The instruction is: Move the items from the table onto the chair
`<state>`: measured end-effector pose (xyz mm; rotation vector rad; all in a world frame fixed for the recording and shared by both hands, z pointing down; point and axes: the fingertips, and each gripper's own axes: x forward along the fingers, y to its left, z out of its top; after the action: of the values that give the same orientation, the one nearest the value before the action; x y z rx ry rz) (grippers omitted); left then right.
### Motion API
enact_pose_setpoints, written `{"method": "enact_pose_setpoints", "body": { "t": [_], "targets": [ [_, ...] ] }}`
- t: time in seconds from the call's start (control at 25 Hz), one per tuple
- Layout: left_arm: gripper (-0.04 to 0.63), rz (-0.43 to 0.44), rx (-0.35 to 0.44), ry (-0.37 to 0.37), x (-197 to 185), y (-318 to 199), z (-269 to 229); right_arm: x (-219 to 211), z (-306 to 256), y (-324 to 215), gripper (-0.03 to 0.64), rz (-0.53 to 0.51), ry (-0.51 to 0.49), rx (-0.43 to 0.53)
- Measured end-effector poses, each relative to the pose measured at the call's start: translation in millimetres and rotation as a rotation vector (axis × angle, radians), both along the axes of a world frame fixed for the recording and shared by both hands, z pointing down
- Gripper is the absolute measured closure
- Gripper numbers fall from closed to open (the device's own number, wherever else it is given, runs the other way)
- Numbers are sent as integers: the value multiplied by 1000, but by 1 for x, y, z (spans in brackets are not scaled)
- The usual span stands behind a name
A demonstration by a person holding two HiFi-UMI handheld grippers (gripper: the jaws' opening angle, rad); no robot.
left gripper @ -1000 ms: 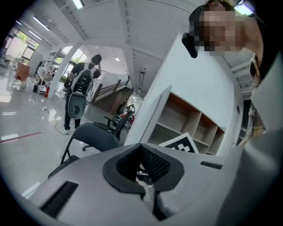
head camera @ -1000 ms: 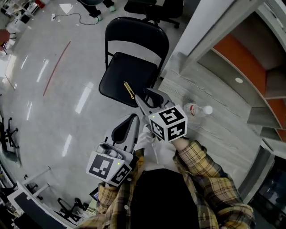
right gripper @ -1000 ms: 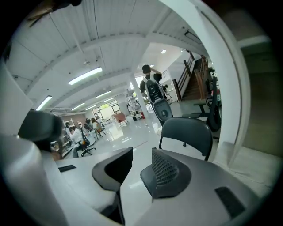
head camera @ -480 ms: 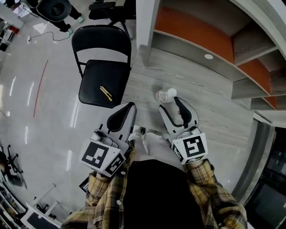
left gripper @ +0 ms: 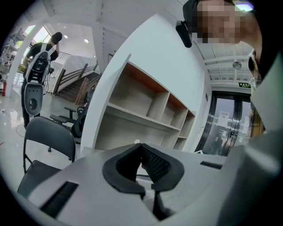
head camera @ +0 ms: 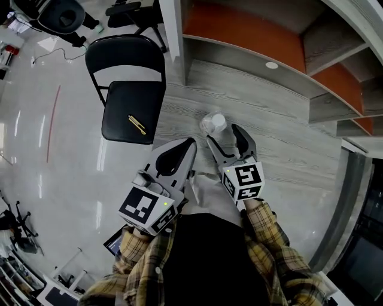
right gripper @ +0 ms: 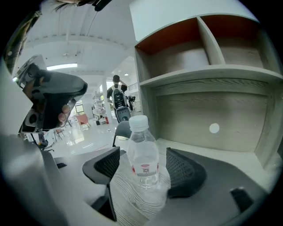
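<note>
A clear plastic water bottle [head camera: 213, 124] with a white cap stands upright on the grey wood-grain table [head camera: 275, 113]. My right gripper [head camera: 224, 136] reaches it from the near side. In the right gripper view the bottle [right gripper: 143, 152] stands between the two black pads [right gripper: 107, 164], which are opening and do not touch it. My left gripper [head camera: 182, 150] hangs beside it at the table's near edge, shut with nothing in it. The black folding chair [head camera: 116, 110] stands to the left on the floor, a yellow pen [head camera: 137, 124] lying on its seat.
A shelf unit with orange back panels [head camera: 251, 27] rises behind the table, its compartments [right gripper: 208, 48] bare. A white pillar [head camera: 170, 30] stands at the table's far left corner. Office chairs [head camera: 66, 15] and a cable lie on the glossy floor beyond.
The view has swung from the chair to the table. My right gripper has moved from above the chair seat to the bottle and has spread its jaws around it.
</note>
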<state>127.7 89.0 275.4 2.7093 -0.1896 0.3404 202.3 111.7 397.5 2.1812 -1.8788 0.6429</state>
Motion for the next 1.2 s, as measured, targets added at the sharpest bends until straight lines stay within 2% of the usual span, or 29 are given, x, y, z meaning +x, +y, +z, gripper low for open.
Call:
{"method": "enact_pose_setpoints", "body": {
  "t": [0.4, 0.6, 0.88, 1.2],
  "targets": [
    [591, 11, -14, -55, 1, 3, 17, -1, 38, -23, 295, -38, -31, -7],
    [591, 13, -17, -69, 2, 5, 23, 2, 43, -31, 296, -38, 19, 20],
    [591, 18, -25, -61, 3, 9, 24, 6, 50, -35, 301, -39, 68, -15],
    [591, -4, -30, -22, 10, 12, 13, 9, 49, -34, 316, -37, 53, -40]
  ]
}}
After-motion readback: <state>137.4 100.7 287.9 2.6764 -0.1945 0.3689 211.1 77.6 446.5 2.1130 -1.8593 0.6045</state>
